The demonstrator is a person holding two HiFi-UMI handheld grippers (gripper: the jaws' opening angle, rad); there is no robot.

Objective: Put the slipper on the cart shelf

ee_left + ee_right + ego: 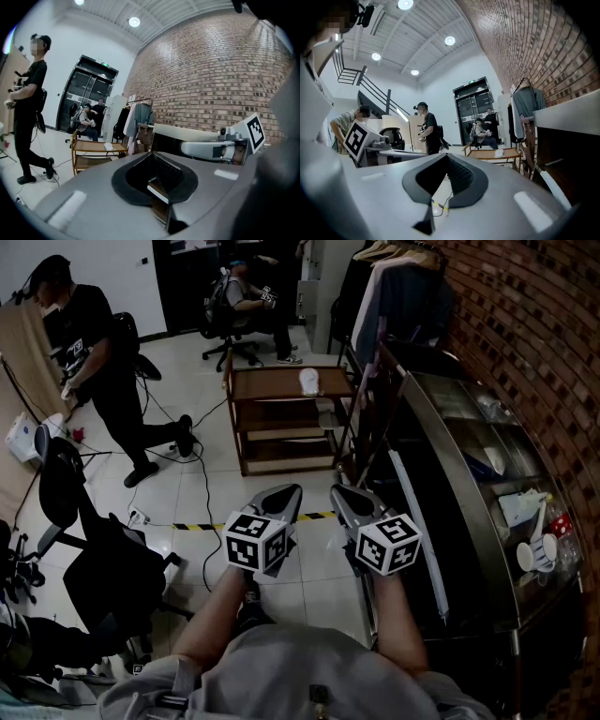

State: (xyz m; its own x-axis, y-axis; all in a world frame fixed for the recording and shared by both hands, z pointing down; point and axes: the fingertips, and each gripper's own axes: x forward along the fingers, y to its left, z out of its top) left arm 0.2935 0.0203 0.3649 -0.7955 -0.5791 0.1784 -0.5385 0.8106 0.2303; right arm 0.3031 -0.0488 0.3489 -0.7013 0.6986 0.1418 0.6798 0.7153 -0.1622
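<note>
Slipper: a white slipper lies on the top shelf of the wooden cart, toward its right end. It is well apart from both grippers.
Left gripper: the left gripper is held out forward over the tiled floor. Its jaws are closed with nothing between them, and its own view shows only the room past the tips.
Right gripper: the right gripper is just beside the left one, jaws fully closed and empty.
Stage, as a judgement: the slipper looks already placed. No second slipper is in view, so little or nothing seems left to do.
Path to the cart: loose cables and a strip of yellow-black tape cross the floor. An office chair stands at the left and a glass display case runs along the right.
Risk, tripping: a walk toward the cart could snag a foot on the cables, because the view is steep and the grippers cover the ground ahead.
Risk, knocking: a return with closed jaws could nudge the slipper off the open shelf edge, since the shelf shows no raised rim there.
Risk, collision: a standing person is near the cart's left, and a swung gripper could meet them or the case glass.
</note>
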